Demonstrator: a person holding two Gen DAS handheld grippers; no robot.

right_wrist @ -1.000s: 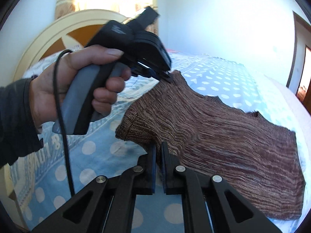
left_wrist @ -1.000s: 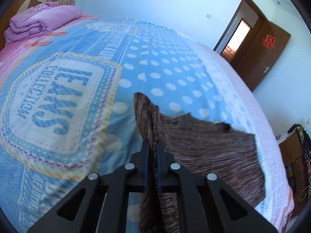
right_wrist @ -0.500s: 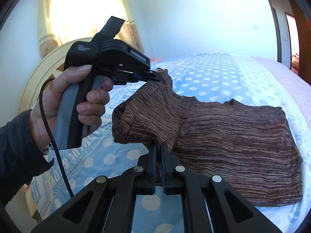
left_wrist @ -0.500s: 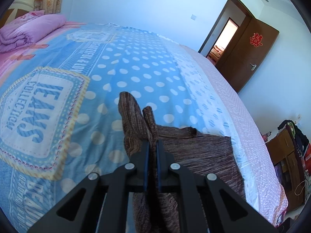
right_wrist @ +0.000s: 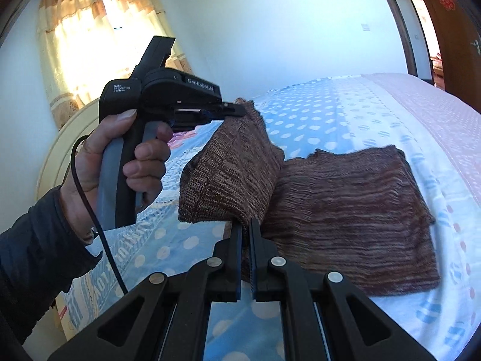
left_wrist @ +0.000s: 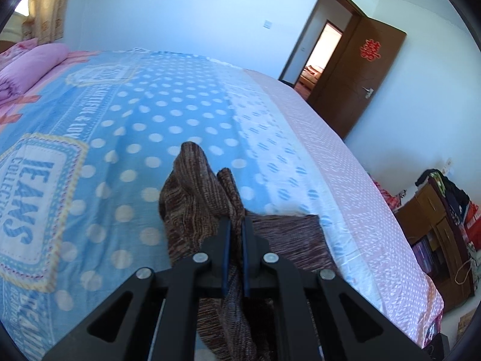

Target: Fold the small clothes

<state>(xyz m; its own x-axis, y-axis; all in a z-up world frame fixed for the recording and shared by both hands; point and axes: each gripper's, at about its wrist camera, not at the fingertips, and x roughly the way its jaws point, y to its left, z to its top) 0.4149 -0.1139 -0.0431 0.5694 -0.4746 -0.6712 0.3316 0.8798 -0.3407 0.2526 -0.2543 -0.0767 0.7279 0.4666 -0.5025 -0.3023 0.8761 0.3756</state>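
A brown striped knit garment (right_wrist: 345,210) lies on the blue polka-dot bed (right_wrist: 315,114). Its near end (right_wrist: 228,177) is lifted off the bed and hangs between both grippers. My right gripper (right_wrist: 246,225) is shut on the garment's lower near edge. My left gripper (right_wrist: 237,110), held in a hand, is shut on the upper corner of the lifted end. In the left wrist view the left gripper (left_wrist: 236,225) is shut on the bunched knit (left_wrist: 198,198), and the flat part (left_wrist: 288,234) lies beyond on the right.
A folded pink quilt (left_wrist: 27,66) lies at the bed's head. The bed's pink edge (left_wrist: 360,198) drops off on the right. A wooden cabinet (left_wrist: 436,228) with clutter stands by the wall. A brown door (left_wrist: 357,72) is open. A curtained window (right_wrist: 99,39) is behind the headboard.
Both grippers have lifted the garment's near end higher and carried it over toward the far part. The flat part on the bed looks shorter.
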